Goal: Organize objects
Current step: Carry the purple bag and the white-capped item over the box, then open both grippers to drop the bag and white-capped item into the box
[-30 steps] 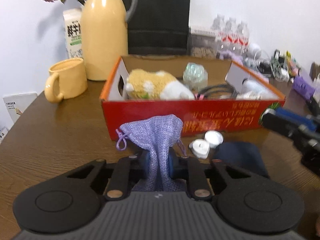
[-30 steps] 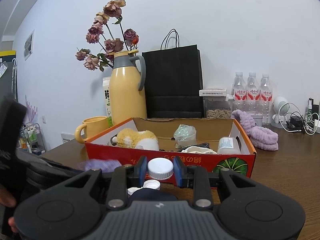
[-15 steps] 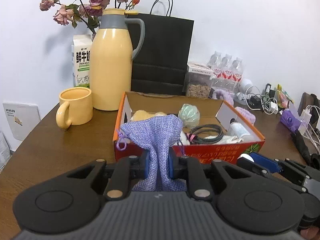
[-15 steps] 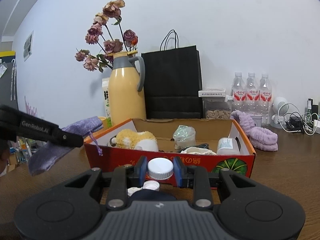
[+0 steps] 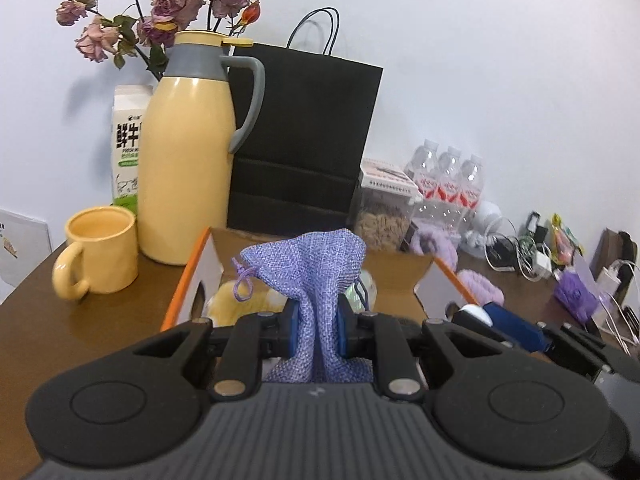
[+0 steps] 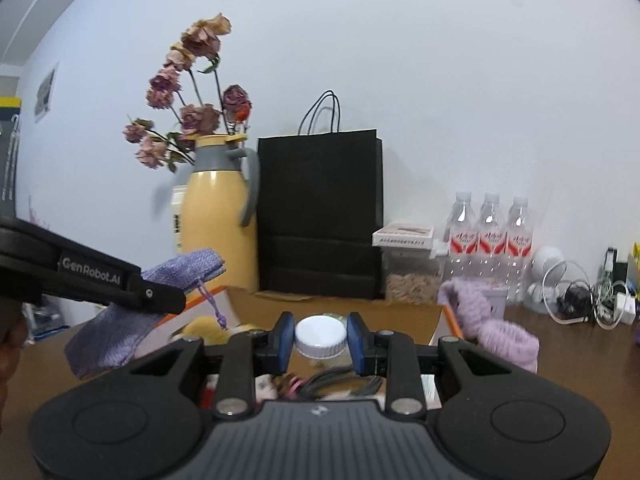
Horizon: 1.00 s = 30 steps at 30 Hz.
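My left gripper [image 5: 316, 330] is shut on a purple drawstring pouch [image 5: 308, 268] and holds it in the air over the near left part of the orange cardboard box [image 5: 188, 280]. The pouch also shows in the right wrist view [image 6: 120, 320], hanging from the left gripper. My right gripper [image 6: 320, 340] is shut on a white round cap [image 6: 320, 336], raised above the box [image 6: 332, 306]. It also appears in the left wrist view [image 5: 496, 322]. Inside the box lie a yellow plush toy [image 6: 204, 328] and black cables [image 6: 340, 380].
Behind the box stand a yellow thermos jug [image 5: 188, 160] with dried roses, a milk carton [image 5: 128, 140], a yellow mug [image 5: 100, 250], a black paper bag [image 5: 304, 140], a food container [image 5: 384, 208] and water bottles [image 5: 448, 184]. Purple fluffy items [image 6: 500, 332] and cables [image 5: 532, 252] lie right.
Both grippers have risen from table level. The left one lifted the pouch up and forward over the box. The right one carried the cap up over the box.
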Each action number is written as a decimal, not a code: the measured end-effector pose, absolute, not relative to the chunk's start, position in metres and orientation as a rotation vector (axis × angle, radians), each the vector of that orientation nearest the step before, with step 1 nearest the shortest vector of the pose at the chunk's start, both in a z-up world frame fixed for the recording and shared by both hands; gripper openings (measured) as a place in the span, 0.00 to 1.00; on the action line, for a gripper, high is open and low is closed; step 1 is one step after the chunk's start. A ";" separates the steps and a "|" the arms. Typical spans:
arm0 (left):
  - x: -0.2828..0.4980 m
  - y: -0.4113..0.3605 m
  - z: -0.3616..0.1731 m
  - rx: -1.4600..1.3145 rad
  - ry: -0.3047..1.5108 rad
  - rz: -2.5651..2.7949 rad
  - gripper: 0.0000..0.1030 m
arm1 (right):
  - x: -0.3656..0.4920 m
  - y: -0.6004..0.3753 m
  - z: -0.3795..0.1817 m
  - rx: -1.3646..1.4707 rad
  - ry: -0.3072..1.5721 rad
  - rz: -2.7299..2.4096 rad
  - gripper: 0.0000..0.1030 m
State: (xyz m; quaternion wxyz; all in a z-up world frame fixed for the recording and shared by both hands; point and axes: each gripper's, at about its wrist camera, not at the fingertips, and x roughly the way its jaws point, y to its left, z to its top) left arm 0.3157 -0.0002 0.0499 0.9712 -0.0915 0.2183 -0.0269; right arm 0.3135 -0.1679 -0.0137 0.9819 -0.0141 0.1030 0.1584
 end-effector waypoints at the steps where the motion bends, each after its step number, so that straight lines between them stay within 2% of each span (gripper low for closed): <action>1: 0.323 -0.002 0.049 -0.185 0.436 -0.047 0.17 | 0.321 -0.166 -0.015 -0.025 0.212 0.317 0.27; 6: 0.357 -0.012 0.039 -0.157 0.396 -0.011 0.17 | 0.355 -0.160 -0.029 -0.029 0.248 0.312 0.27; 15: 0.384 -0.013 0.012 -0.125 0.452 -0.029 0.18 | 0.377 -0.155 -0.045 -0.050 0.313 0.326 0.27; 18: 0.381 -0.017 0.007 -0.098 0.451 -0.026 0.34 | 0.374 -0.155 -0.048 -0.059 0.316 0.325 0.27; 20: 0.377 -0.020 0.007 -0.082 0.430 -0.012 0.68 | 0.370 -0.156 -0.049 -0.063 0.311 0.314 0.37; 21: 0.374 -0.021 0.008 -0.079 0.410 -0.002 0.77 | 0.370 -0.157 -0.049 -0.060 0.308 0.307 0.52; 22: 0.371 -0.020 0.010 -0.081 0.392 0.008 0.97 | 0.369 -0.158 -0.049 -0.054 0.302 0.297 0.69; 24: 0.364 -0.017 0.012 -0.103 0.345 0.033 1.00 | 0.366 -0.160 -0.048 -0.048 0.283 0.275 0.90; 25: 0.363 -0.015 0.013 -0.109 0.342 0.037 1.00 | 0.365 -0.160 -0.048 -0.049 0.271 0.264 0.97; 30: 0.359 -0.009 0.014 -0.118 0.344 0.054 1.00 | 0.360 -0.158 -0.048 -0.066 0.255 0.263 1.00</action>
